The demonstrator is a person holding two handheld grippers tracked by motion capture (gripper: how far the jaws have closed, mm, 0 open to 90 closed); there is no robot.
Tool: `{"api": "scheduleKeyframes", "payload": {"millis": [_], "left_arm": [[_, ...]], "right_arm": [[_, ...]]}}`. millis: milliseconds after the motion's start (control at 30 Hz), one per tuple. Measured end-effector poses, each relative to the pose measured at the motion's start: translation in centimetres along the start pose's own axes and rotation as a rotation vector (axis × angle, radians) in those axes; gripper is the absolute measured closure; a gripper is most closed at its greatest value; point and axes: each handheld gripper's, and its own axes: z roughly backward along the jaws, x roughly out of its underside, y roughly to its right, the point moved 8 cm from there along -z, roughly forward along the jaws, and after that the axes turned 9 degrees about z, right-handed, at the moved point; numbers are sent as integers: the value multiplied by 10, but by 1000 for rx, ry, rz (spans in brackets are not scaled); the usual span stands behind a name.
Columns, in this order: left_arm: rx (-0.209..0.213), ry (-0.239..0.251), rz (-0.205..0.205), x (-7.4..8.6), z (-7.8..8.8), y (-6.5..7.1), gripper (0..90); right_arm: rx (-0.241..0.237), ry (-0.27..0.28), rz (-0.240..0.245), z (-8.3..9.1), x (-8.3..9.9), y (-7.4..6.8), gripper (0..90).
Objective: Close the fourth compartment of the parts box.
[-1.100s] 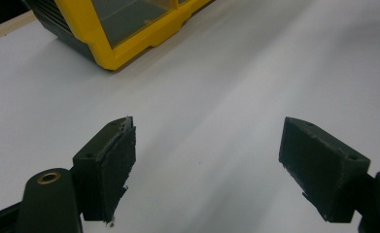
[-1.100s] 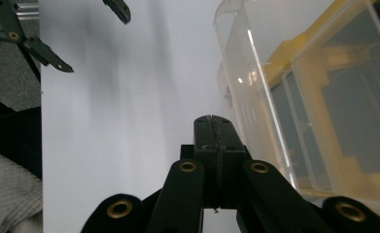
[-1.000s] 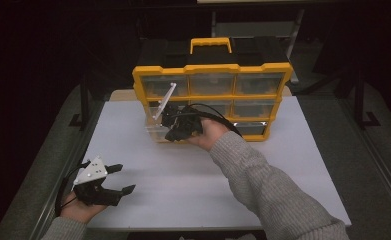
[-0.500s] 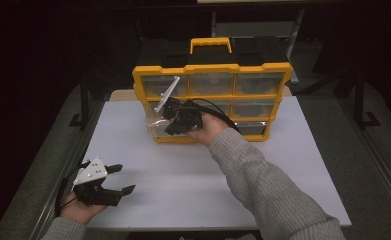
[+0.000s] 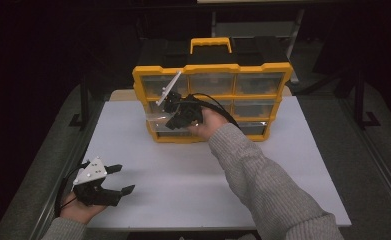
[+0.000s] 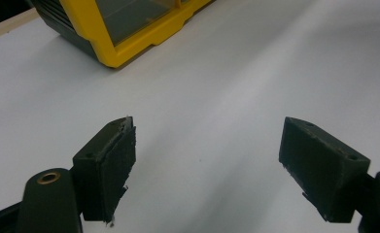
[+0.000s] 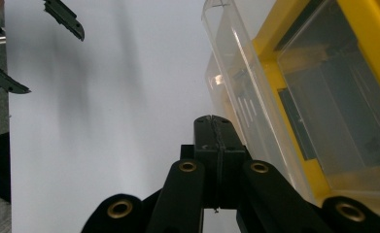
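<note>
A yellow organizer box [image 5: 213, 70] with clear drawers stands upright at the back of the white table [image 5: 193, 175]. Its lower left clear drawer [image 5: 155, 122] sticks out from the frame. My right gripper [image 5: 172, 120] is at that drawer, lying on its side. In the right gripper view the jaws [image 7: 212, 121] are shut pad to pad, right beside the drawer's clear wall [image 7: 241, 87], with nothing visible between them. My left gripper [image 5: 127, 178] rests near the table's front left corner, open and empty [image 6: 207, 145], pointing toward the box [image 6: 129, 43].
The black back and yellow handle [image 5: 211, 44] of the box rise behind it. Bare white tabletop stretches between the two grippers. Dark metal rails [image 5: 83, 100] run along the table's left and right sides.
The right gripper has edged slightly toward the box at the drawer, jaws still shut. The left gripper has stayed where it was.
</note>
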Motion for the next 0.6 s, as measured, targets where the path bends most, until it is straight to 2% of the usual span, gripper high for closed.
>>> {"api": "scheduleKeyframes", "payload": {"millis": [100, 600], "left_arm": [[-1, 0, 2, 0, -1, 0, 206], [-1, -2, 10, -1, -2, -2, 207]], "right_arm": [[-5, 1, -13, 1, 0, 1, 895], [-1, 3, -16, -2, 1, 18, 895]]}}
